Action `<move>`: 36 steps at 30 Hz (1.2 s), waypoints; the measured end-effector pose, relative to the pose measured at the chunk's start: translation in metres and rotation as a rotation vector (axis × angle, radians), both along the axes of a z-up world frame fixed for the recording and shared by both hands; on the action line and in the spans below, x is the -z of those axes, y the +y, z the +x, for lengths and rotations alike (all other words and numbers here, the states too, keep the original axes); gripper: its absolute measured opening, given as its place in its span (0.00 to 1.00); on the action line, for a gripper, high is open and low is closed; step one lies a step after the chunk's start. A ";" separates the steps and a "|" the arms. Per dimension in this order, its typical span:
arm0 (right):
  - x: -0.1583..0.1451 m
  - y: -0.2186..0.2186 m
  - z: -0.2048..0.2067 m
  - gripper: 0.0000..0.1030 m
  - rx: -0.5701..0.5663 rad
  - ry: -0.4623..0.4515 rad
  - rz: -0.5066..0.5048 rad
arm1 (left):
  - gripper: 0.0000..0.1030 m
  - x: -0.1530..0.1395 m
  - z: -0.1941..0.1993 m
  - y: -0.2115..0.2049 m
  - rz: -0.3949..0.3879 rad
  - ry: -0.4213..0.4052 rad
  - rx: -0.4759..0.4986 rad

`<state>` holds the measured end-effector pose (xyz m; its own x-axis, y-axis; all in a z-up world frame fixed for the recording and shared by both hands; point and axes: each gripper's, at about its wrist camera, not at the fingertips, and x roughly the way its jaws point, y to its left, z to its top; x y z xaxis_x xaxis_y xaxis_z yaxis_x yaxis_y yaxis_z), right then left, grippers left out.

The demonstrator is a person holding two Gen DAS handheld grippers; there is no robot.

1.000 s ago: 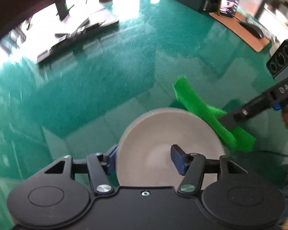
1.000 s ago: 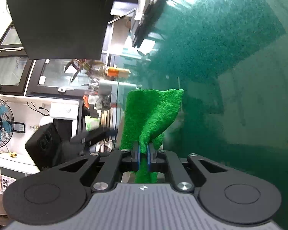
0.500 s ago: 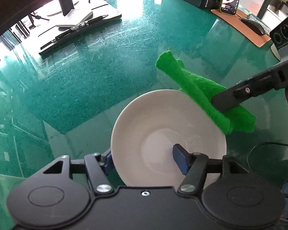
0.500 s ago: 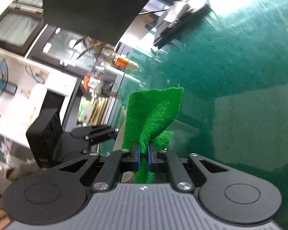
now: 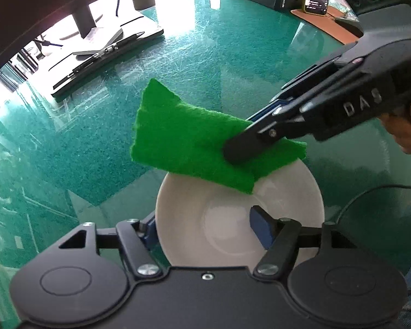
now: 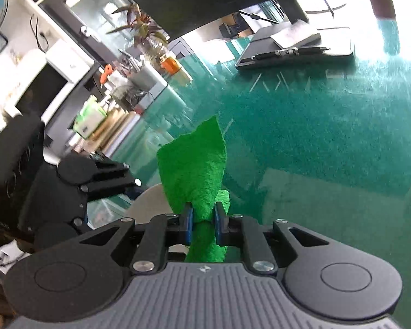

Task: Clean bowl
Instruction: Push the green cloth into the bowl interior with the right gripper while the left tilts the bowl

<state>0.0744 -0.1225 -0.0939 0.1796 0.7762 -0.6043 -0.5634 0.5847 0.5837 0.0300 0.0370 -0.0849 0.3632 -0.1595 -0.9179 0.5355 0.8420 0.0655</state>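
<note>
Since half a second ago the right gripper (image 5: 256, 126) has swung in over the far rim of the round white ceramic bowl (image 5: 227, 219), and the green felt-like scouring cloth (image 5: 189, 139) it carries now shows its broad face to the left wrist camera rather than its folded edge. The cloth's lower edge overlaps the bowl's far rim in that view; whether it touches the rim cannot be told.

The right gripper (image 6: 202, 219) has its blue-padded fingers (image 6: 187, 222) drawn close together, pinched on the narrow gathered part of the cloth (image 6: 197, 172), which fans out above them and hangs below.

The left gripper (image 5: 205, 227) stands moderately wide apart and straddles the near left wall of the bowl: one blue pad sits outside the rim, the other blue pad (image 5: 260, 227) inside the basin. Whether either pad presses the wall cannot be told.

The bowl rests on the glossy green glass tabletop (image 5: 101, 126). A dark flat tablet with a pen (image 5: 104, 52) lies well apart, toward the table's far side.
</note>
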 end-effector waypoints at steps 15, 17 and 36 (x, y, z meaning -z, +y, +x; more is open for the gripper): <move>-0.012 0.010 -0.014 0.13 -0.008 -0.083 -0.174 | 0.73 0.000 0.007 -0.020 0.025 -0.002 0.245; -0.012 0.026 -0.005 0.15 -0.047 -0.119 -0.190 | 0.73 0.000 0.008 -0.021 0.027 -0.004 0.244; -0.013 0.050 -0.070 0.23 0.046 -0.353 -0.532 | 0.82 -0.002 0.006 -0.023 0.100 -0.012 -0.006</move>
<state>0.0043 -0.0722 -0.0805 0.4642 0.3732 -0.8032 -0.6364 0.7713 -0.0095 0.0363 0.0140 -0.0831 0.3751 -0.0647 -0.9247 0.5287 0.8343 0.1561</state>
